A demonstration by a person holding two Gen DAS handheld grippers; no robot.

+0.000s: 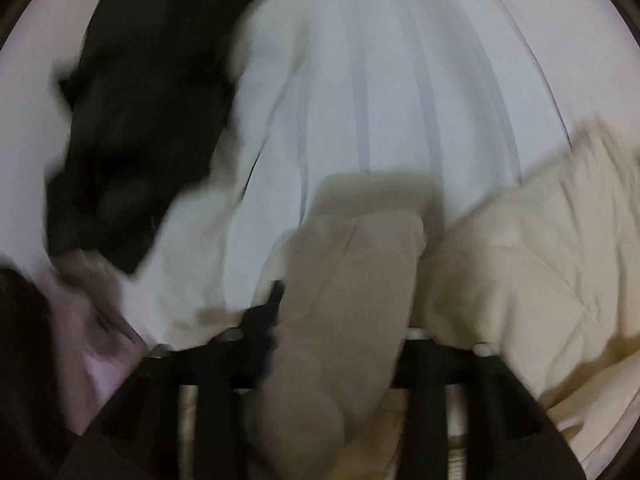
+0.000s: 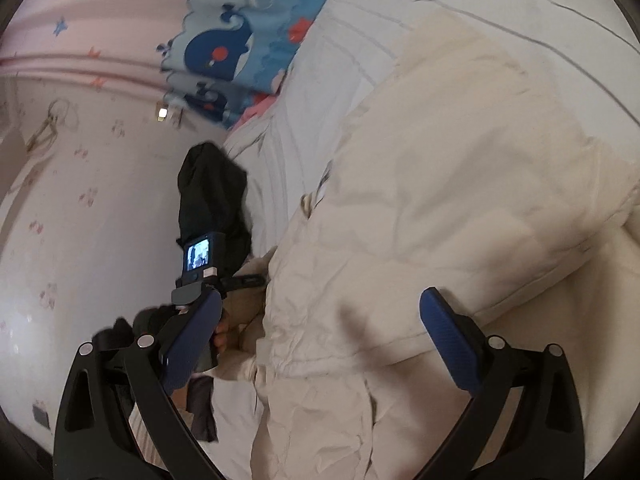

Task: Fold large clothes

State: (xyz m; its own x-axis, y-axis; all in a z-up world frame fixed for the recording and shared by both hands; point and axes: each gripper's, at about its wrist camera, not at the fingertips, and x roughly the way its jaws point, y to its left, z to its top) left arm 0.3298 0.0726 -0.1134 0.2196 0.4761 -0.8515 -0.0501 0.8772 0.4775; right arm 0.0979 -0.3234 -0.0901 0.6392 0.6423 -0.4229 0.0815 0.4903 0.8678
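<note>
No readable writing on cream jacket [image 2: 460,184]

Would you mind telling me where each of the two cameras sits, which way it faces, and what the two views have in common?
Left wrist: sits on the left gripper, facing down at the white bedsheet; its jaws are closed on a fold of the cream garment; a dark garment lies upper left.
Right wrist: sits on the right gripper, facing along the bed toward the wall; its blue pads stand open over the cream garment; the left gripper and a hand show.
Shared: cream garment, dark garment, bedsheet.
</note>
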